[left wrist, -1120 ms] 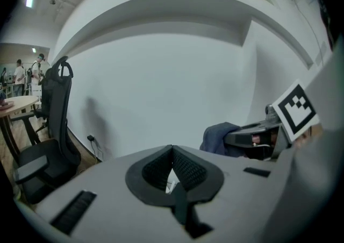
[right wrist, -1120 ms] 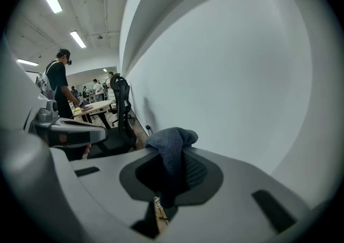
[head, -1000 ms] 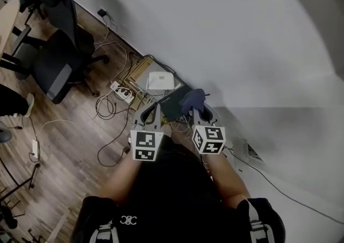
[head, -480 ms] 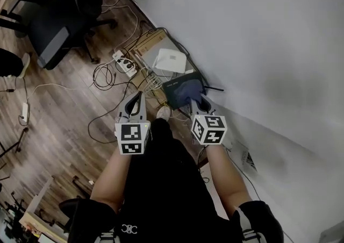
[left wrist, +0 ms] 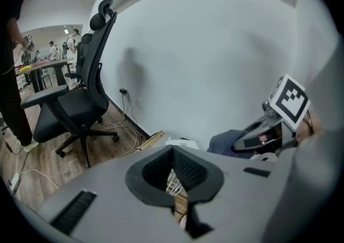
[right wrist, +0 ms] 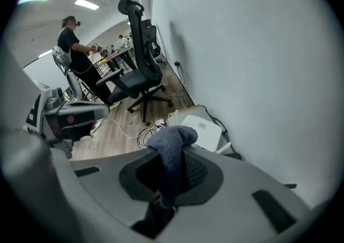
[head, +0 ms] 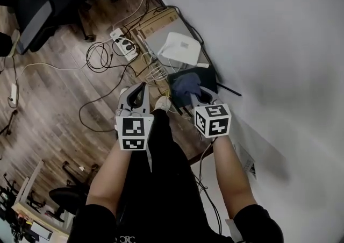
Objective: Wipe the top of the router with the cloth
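Note:
A white router lies flat on a cardboard box by the wall, and it also shows in the right gripper view. Beside it, nearer me, sits a black router with an antenna. My right gripper is shut on a dark blue cloth, which hangs over the black router's near end. The cloth stands bunched between the jaws of the right gripper. My left gripper is shut on nothing, left of the routers over the floor. In its own view the left gripper shows only cables beyond the jaws.
Tangled cables and a white power strip lie on the wood floor left of the box. A black office chair stands further left. The white wall runs along the right. A person stands far off.
Both grippers have come closer to the routers, and the view has swung so the routers lie straight ahead. The cloth in the right gripper now sits over the black router's near end.

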Tool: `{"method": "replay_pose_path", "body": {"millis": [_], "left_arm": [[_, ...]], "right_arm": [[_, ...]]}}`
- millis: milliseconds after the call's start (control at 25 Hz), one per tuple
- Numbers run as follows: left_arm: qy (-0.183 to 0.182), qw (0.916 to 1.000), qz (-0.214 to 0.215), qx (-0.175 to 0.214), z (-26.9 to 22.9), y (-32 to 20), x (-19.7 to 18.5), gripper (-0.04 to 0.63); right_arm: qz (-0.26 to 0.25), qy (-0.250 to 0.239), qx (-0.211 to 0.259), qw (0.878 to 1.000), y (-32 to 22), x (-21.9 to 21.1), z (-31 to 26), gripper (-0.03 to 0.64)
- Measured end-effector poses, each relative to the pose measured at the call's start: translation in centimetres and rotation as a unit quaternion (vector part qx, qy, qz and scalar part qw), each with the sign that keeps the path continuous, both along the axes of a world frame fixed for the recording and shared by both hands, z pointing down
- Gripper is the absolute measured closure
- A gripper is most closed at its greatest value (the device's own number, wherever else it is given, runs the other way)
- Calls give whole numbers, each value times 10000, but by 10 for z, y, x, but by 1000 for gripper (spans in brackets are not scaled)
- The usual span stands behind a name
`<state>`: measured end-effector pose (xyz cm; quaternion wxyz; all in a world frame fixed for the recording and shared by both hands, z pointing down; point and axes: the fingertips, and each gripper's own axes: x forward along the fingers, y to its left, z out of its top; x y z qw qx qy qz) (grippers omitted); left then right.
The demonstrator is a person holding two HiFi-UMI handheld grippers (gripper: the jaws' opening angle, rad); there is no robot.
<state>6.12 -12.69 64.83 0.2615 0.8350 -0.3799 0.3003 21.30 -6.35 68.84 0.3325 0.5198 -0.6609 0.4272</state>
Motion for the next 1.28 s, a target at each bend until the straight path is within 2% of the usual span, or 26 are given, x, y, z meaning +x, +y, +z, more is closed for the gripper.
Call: {"method": "replay_pose_path", "body": {"millis": [160,400,720,920,1080,1280], "left_arm": [[0,9998,-78,-189,41,-7,-4,594],[-44,9990,105,-429,98,-5,-8,594],[-118,9971,241,-717,129,6,-19,594],[-174,9968,272,-728,130,5,-28,594],[-207,9965,304,-745,134,5,-30,594],[-216,9962,297,-793,140,8,-28,594]], "right_arm": [[-517,24,-353,9980,3,-10,42,589],[-1168,155,-837,9895,8,-18,105,590],[-1476,70,-1328,9801,20,-23,166,590],[-1435,141,-1369,9800,12,-22,182,589],[-1639,375,-1266,9776,9,-24,191,589],[-1537,203,-1144,9813,6,-24,197,589]]}}
